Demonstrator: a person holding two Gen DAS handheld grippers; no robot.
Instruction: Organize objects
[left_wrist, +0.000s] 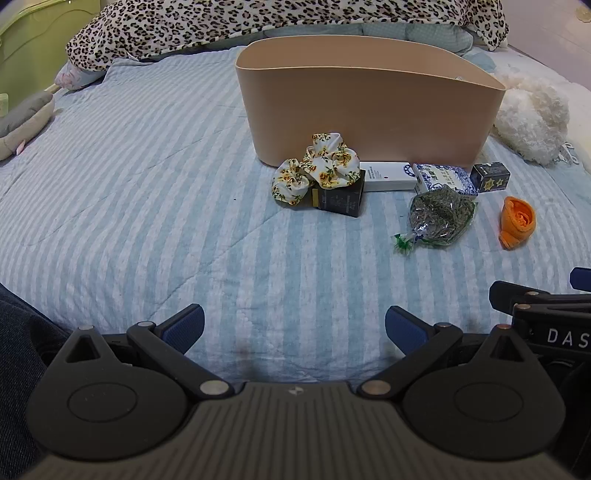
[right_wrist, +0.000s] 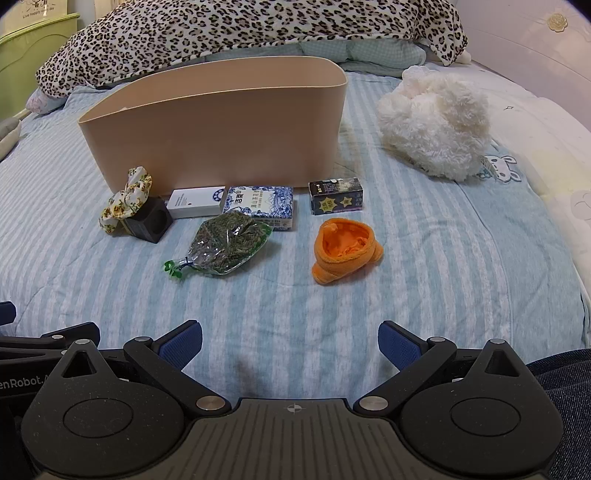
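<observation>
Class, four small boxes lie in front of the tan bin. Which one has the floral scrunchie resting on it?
The black box at the row's left end; the floral scrunchie drapes over it, while the other boxes carry no scrunchie.

White letters "DAS" stand on the right gripper (left_wrist: 554, 325); "enRobot." stands on the left gripper (right_wrist: 22, 369). Print on the boxes before the beige bin (right_wrist: 221, 125) is unreadable.

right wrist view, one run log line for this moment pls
left gripper: open, empty | right gripper: open, empty | beige plastic bin: upright on striped blue bedspread | orange plush pouch: outside bin
</observation>
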